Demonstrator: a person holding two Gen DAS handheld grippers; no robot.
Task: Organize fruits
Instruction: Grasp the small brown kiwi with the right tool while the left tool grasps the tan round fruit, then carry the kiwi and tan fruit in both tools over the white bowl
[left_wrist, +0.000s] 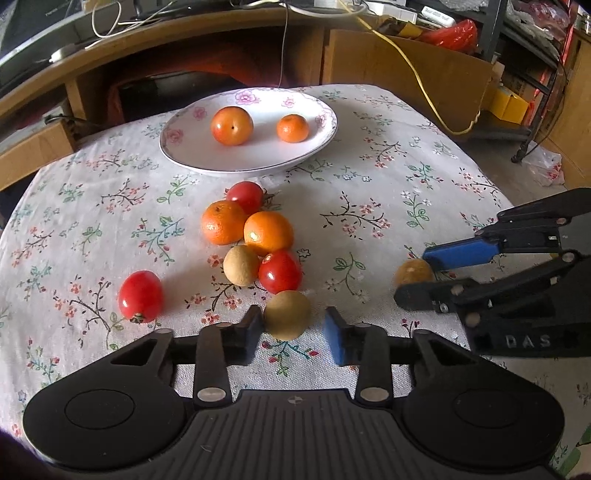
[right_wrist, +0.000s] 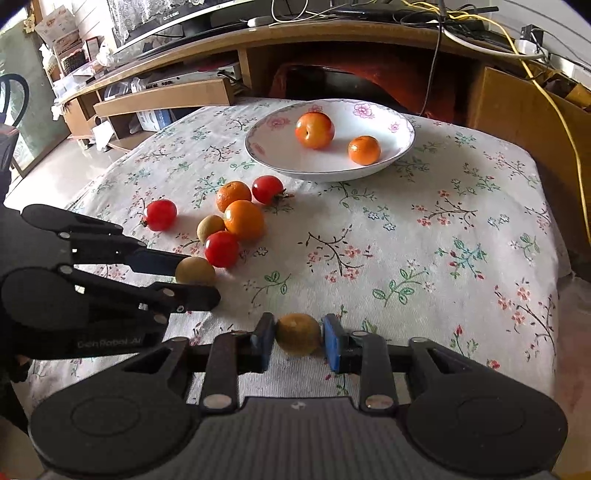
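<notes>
Left gripper (left_wrist: 293, 326) narrow around a brown fruit (left_wrist: 287, 314), one pad touching, the other just apart. Right gripper (right_wrist: 298, 338) clamps another brown fruit (right_wrist: 298, 333). Fruit cluster (left_wrist: 255, 236) mid-cloth; plate (left_wrist: 192, 147) near far edge. Bare cloth (right_wrist: 461, 240) rightward.

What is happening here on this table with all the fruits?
A person is sorting fruit with two handheld grippers. The left gripper is open around a brown longan, with one pad touching and a gap at the other. The right gripper is shut on another longan. The floral plate already holds two orange fruits, while two oranges, three red tomatoes and one more longan still lie on the tablecloth.
</notes>
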